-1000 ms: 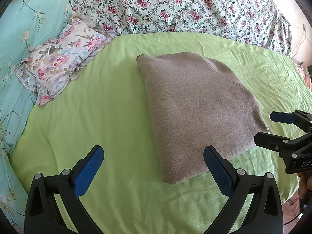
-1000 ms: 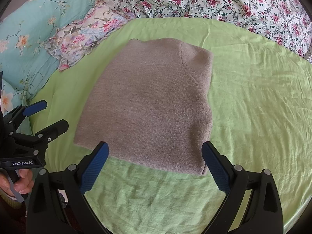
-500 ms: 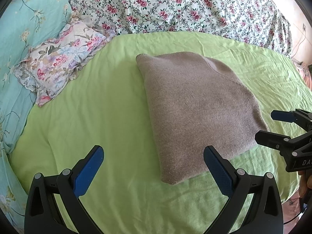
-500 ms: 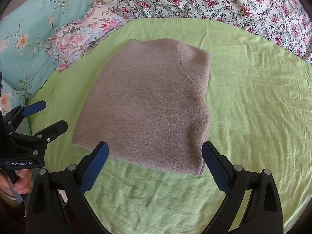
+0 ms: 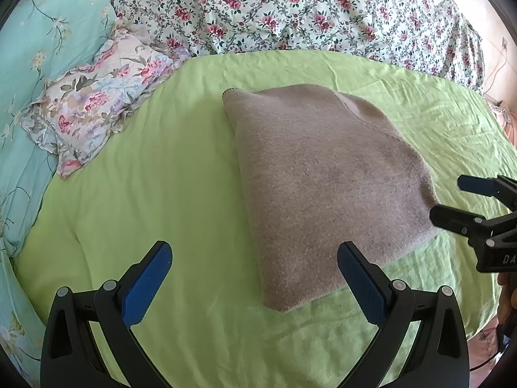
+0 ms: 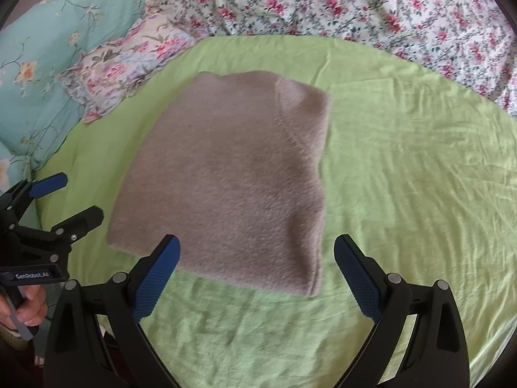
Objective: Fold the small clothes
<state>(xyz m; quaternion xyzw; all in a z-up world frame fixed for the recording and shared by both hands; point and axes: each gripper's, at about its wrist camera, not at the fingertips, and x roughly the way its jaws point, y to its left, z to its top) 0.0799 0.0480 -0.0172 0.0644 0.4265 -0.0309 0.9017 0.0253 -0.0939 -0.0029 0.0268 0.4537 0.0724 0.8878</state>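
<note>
A taupe knit garment (image 5: 326,187) lies folded into a flat rectangle on the green sheet (image 5: 155,187); it also shows in the right wrist view (image 6: 232,181). My left gripper (image 5: 255,274) is open and empty, hovering just short of the garment's near left corner. My right gripper (image 6: 257,265) is open and empty, hovering above the garment's near edge. Each gripper shows in the other's view, the right one (image 5: 452,199) at the garment's right side and the left one (image 6: 68,197) at its left side.
A floral pillow (image 5: 97,113) and a teal floral quilt (image 5: 29,64) lie at the left. A rose-print quilt (image 5: 307,13) runs along the back. The green sheet stretches bare right of the garment (image 6: 420,177).
Both grippers have drifted slightly; the garment sits a little further left in the right wrist view. It lies as before and both grippers stay open.
</note>
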